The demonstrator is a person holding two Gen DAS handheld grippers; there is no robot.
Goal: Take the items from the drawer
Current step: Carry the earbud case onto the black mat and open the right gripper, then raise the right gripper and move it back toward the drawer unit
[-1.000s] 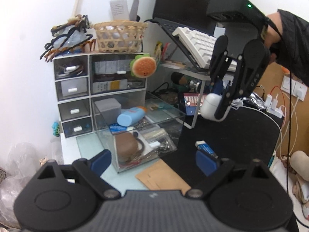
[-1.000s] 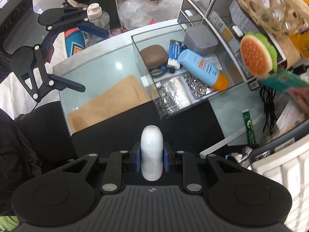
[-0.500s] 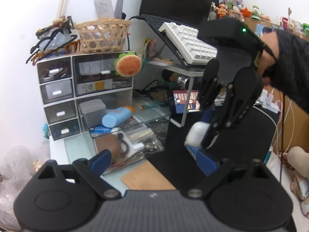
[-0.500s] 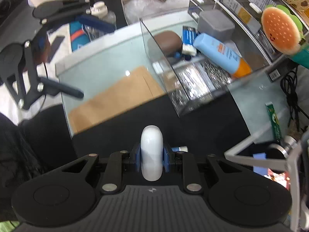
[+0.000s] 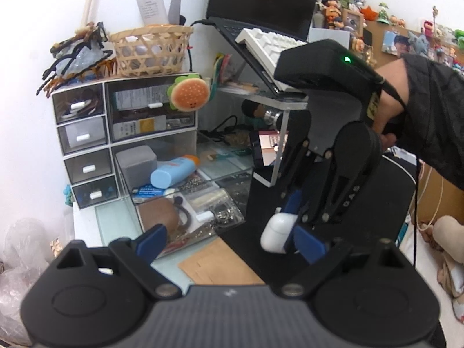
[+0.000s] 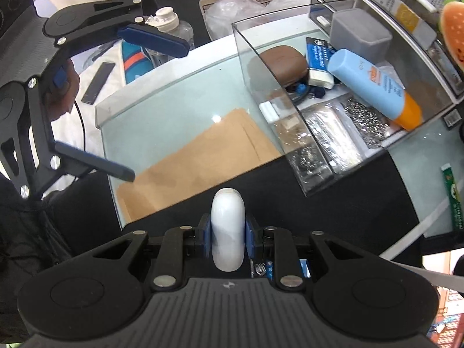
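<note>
Right claw [image 6: 227, 229] clamped on white case [image 6: 227, 229] above black mat [image 6: 333, 203]; left claw [image 5: 232, 240] apart, empty

The black mat [image 6: 333, 203] lies mostly bare in front of the pulled-out clear drawer [image 6: 261, 66], giving room to pass; the brown envelope [image 6: 197, 162] lies flat on the glass desktop [image 6: 174, 101] and blocks nothing; the drawer's upright walls close its sides, so entry is from above; the blue tube [image 6: 374, 87] and grey box [image 6: 359, 33] crowd its back; the acrylic laptop stand [image 5: 275, 150] bounds the mat's far side.
</note>
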